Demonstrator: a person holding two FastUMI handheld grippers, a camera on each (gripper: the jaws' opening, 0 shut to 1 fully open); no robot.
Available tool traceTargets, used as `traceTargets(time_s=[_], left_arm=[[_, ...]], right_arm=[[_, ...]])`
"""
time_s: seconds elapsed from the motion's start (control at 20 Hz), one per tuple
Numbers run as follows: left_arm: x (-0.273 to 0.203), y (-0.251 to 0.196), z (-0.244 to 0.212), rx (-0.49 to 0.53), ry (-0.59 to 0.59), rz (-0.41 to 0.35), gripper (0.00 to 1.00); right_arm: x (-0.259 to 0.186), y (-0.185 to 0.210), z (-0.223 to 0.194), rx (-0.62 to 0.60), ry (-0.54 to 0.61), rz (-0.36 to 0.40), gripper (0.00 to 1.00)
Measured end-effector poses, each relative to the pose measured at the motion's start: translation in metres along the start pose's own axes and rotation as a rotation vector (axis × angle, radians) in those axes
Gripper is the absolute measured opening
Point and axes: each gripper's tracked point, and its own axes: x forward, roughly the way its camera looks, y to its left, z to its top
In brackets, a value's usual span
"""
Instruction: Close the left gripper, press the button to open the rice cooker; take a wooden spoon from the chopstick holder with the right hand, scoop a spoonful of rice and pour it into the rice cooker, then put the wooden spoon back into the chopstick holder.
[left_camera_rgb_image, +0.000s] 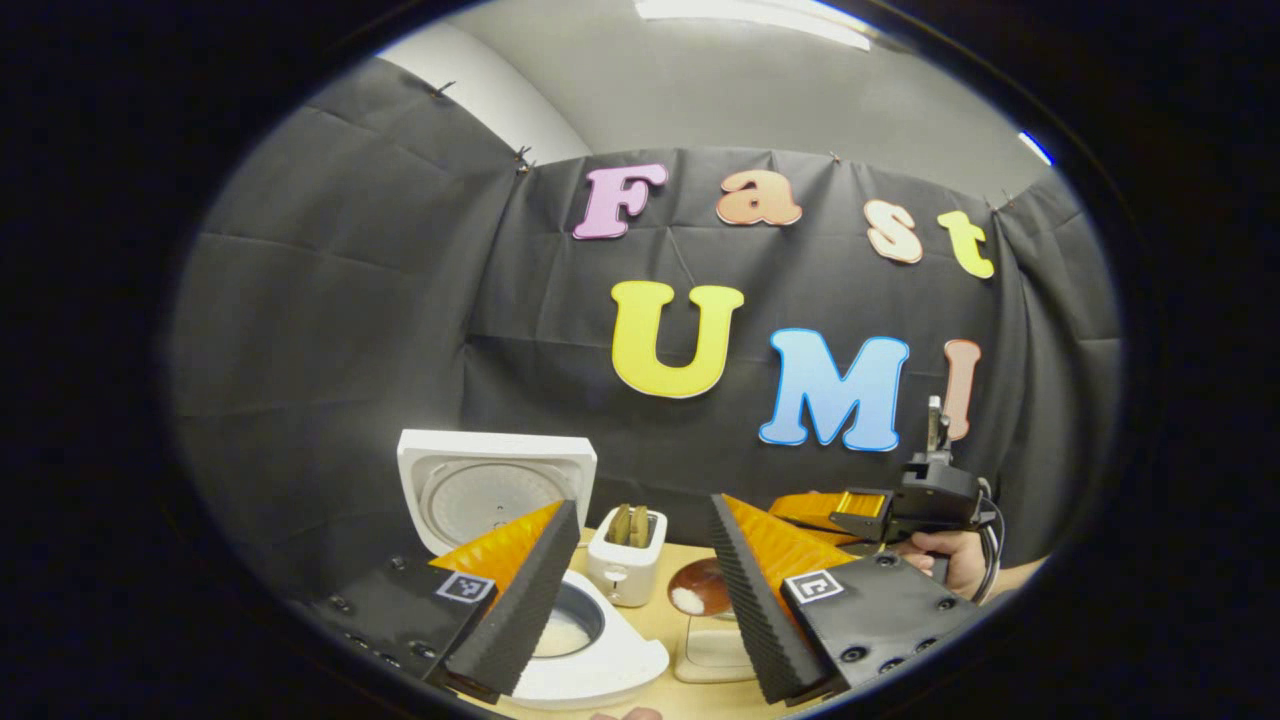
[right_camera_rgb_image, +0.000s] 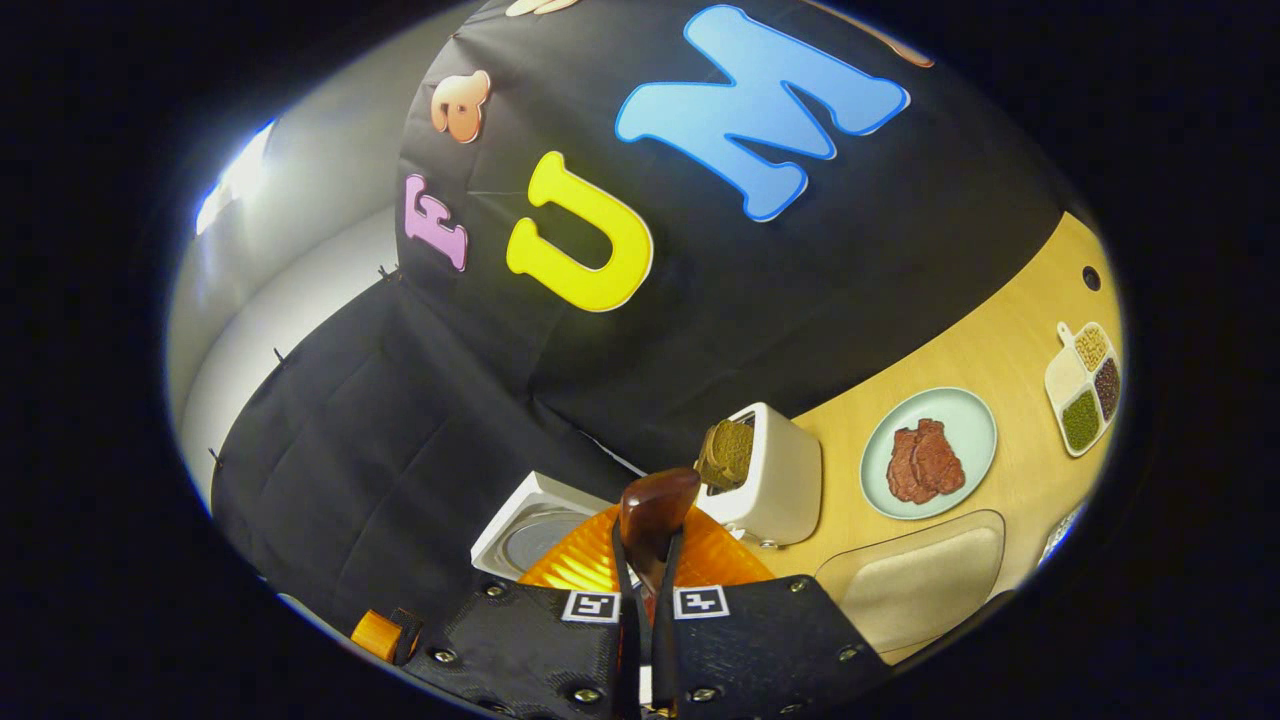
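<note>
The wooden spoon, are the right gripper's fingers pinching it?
Touching. In the right gripper view, the right gripper has its two fingers closed against the wooden spoon from both sides, with no gap showing.

A staged kitchen set inside a recording booth

Black cloth (left_camera_rgb_image: 330, 330) is hanging pinned in creased panels around a pale wooden table (right_camera_rgb_image: 1010, 340), with a plain white room wall (left_camera_rgb_image: 490, 95) and a ceiling light (left_camera_rgb_image: 750, 18) showing above it, so this is looking like a mock-up rather than a real home. On the table, kitchen things are sitting as props: a white rice cooker (left_camera_rgb_image: 600, 665) with its lid (left_camera_rgb_image: 495, 485) standing open, a white toaster (right_camera_rgb_image: 775, 475) holding bread slices, a pale green plate (right_camera_rgb_image: 965, 415) carrying meat, and a divided dish (right_camera_rgb_image: 1082, 385) of beans and grains.
</note>
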Motion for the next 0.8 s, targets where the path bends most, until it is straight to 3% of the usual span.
traceTargets(time_s=[0.3,0.8], left_arm=[[-0.012,0.011,-0.005,0.0,0.013,0.02,0.9],[-0.016,0.035,0.016,0.021,-0.028,0.051,0.9]], right_arm=[[0.043,0.034,-0.038,-0.097,0.058,0.037,0.05],[0.102,0.042,-0.096,-0.177,0.13,0.011,0.05]])
